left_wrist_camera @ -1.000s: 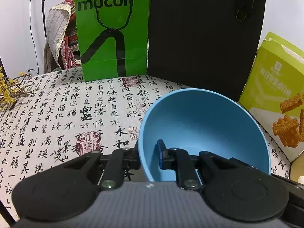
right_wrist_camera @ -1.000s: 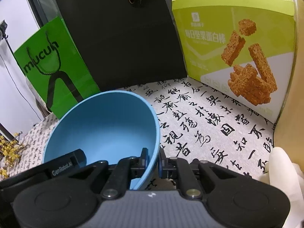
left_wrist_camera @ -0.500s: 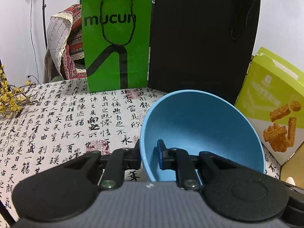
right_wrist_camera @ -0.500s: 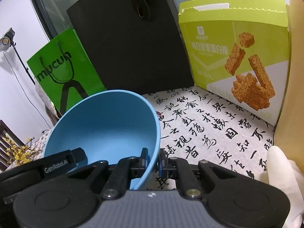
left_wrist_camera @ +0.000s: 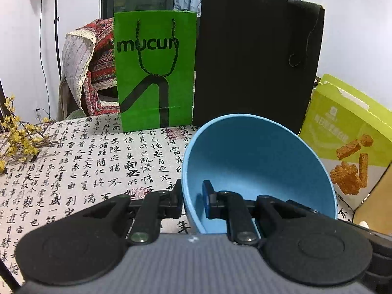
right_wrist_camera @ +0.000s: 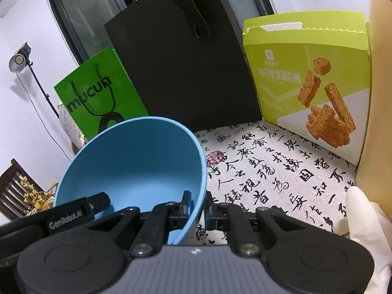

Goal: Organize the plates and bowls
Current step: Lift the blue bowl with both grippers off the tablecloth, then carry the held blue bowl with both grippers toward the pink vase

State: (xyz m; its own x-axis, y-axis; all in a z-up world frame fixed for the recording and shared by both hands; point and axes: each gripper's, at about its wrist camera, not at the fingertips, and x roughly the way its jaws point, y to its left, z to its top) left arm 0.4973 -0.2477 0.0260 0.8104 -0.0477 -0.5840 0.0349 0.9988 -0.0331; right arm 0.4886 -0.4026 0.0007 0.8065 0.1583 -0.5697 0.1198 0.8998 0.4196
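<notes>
- Above the table's middle, a blue bowl point(left_wrist_camera: 257, 161) hung clear of the cloth, pinched at opposite sides of its rim by both grippers.
- The left gripper point(left_wrist_camera: 192, 197) had its jaws closed on the bowl's left wall, one finger outside and one inside; the right gripper point(right_wrist_camera: 197, 207) was clamped likewise on the right wall.
- The bowl lay straight ahead of both sets of fingers and tilted, its mouth facing back toward the cameras. Being round, it had no long axis to speak of, and neither hand was nearer than the other.
- Any coming set-down would seem to turn on both hands moving as one, since the rim bridged them.
- The table point(left_wrist_camera: 73, 161) was covered by a pale cloth printed with black calligraphy; the stretch beneath the bowl looked bare.
- Along the far edge stood a green paper bag point(left_wrist_camera: 156, 71) and a black bag point(left_wrist_camera: 254, 58), touching or nearly so. A lime snack box point(right_wrist_camera: 308, 78) stood toward the far right corner.
- Yellow flower sprigs point(left_wrist_camera: 17, 137) lay at the left edge.
- A white-gloved hand point(right_wrist_camera: 362, 215) showed at the right.
- No plates or other bowls were in view.
</notes>
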